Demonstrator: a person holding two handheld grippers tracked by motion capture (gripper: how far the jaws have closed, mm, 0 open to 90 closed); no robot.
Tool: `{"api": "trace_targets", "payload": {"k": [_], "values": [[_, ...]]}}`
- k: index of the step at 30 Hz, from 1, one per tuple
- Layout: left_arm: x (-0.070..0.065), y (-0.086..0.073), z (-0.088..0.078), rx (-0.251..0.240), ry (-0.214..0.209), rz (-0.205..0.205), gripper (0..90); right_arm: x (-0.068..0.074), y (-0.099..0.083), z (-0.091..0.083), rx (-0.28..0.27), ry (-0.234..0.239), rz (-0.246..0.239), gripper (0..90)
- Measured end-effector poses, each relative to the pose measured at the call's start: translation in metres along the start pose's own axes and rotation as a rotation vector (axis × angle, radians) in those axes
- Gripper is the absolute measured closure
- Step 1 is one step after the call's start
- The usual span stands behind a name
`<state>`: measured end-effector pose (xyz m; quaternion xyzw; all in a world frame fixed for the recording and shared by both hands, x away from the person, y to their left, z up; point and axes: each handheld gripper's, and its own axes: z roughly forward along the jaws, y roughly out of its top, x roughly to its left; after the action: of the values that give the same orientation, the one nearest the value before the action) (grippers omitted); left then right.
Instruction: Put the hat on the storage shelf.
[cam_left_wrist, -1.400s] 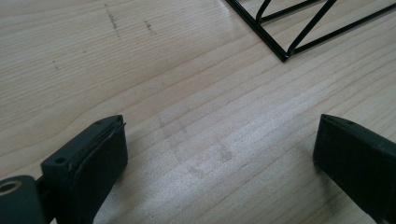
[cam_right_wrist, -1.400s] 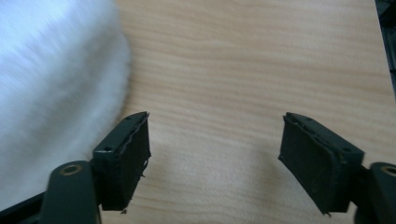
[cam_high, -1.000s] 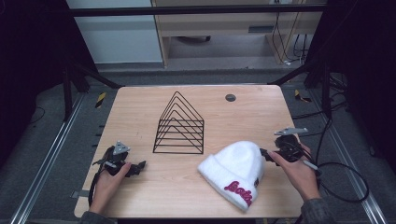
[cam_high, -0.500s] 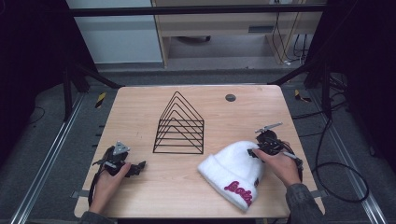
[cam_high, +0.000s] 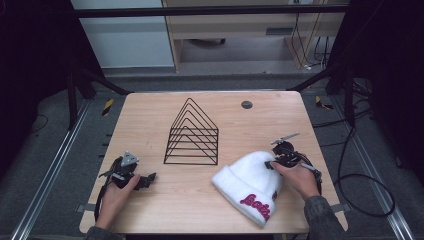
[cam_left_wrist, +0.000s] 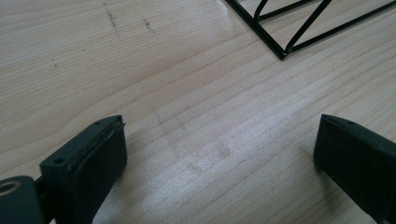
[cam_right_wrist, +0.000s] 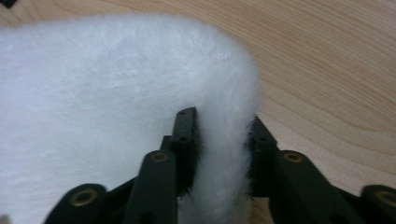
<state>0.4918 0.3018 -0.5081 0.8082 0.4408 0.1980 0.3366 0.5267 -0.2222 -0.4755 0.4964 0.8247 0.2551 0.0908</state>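
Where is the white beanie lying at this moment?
In the high view the white beanie lies on the table's near right part, right of the black wire rack; the right gripper pinches its fuzzy crown.

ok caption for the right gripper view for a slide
Right gripper with its black fingers pinching a fold of the fluffy white knit beanie on the light wooden table.

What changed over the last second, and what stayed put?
The right tool moved in from the table's right edge to the white beanie; its jaws have just been closing and now pinch a fold of the crown. The left tool, open, and the wire rack stayed put.
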Motion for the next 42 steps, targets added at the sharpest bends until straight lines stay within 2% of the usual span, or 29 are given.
{"api": "trace_targets", "payload": {"k": [4,8,11,12,13,16,17,18,22,25,28,29,31,33,37,42], "values": [[0.000,0.000,0.000,0.002,0.001,0.001,1.9,0.002,0.000,-0.003,-0.019,0.001,-0.026,80.7],[0.000,0.000,0.000,0.001,-0.001,0.001,1.9,0.012,0.003,-0.023,-0.099,-0.006,-0.081,82.3],[0.000,0.000,0.000,0.001,-0.002,0.001,1.8,0.024,0.007,-0.042,-0.157,-0.018,-0.149,82.4],[0.000,0.000,0.000,0.001,-0.002,0.001,1.8,0.024,0.007,-0.042,-0.157,-0.018,-0.149,82.4],[0.000,0.000,0.000,0.002,-0.002,0.003,1.6,0.035,0.009,-0.059,-0.212,-0.011,-0.186,82.5],[0.000,0.000,0.000,0.003,0.000,0.002,1.5,0.049,0.010,-0.080,-0.284,0.004,-0.242,82.5],[0.000,0.000,0.000,0.003,0.000,0.002,1.5,0.049,0.010,-0.080,-0.284,0.004,-0.242,82.5],[0.000,0.000,0.000,0.002,0.000,0.002,1.6,0.058,0.011,-0.091,-0.313,0.010,-0.272,82.6],[-0.001,0.002,-0.003,-0.008,0.020,0.021,4.2,0.073,0.010,-0.106,-0.354,0.042,-0.323,82.6],[-0.002,0.011,-0.014,-0.066,0.019,0.017,4.4,0.082,0.011,-0.114,-0.388,0.062,-0.366,82.7],[-0.003,0.016,-0.021,-0.088,0.017,0.027,4.4,0.087,0.012,-0.119,-0.407,0.083,-0.382,82.9],[-0.004,0.022,-0.028,-0.112,0.015,0.042,4.5,0.091,0.014,-0.124,-0.423,0.113,-0.391,83.0],[-0.005,0.029,-0.036,-0.129,0.031,0.053,5.3,0.094,0.016,-0.128,-0.443,0.141,-0.400,83.0],[-0.005,0.037,-0.042,-0.146,0.023,0.051,5.3,0.097,0.018,-0.133,-0.455,0.148,-0.417,83.1],[-0.007,0.049,-0.052,-0.169,0.013,0.052,5.4,0.097,0.025,-0.144,-0.484,0.167,-0.435,83.1],[-0.008,0.075,-0.070,-0.227,-0.021,0.059,5.9,0.089,0.038,-0.157,-0.517,0.176,-0.452,83.1]]}}
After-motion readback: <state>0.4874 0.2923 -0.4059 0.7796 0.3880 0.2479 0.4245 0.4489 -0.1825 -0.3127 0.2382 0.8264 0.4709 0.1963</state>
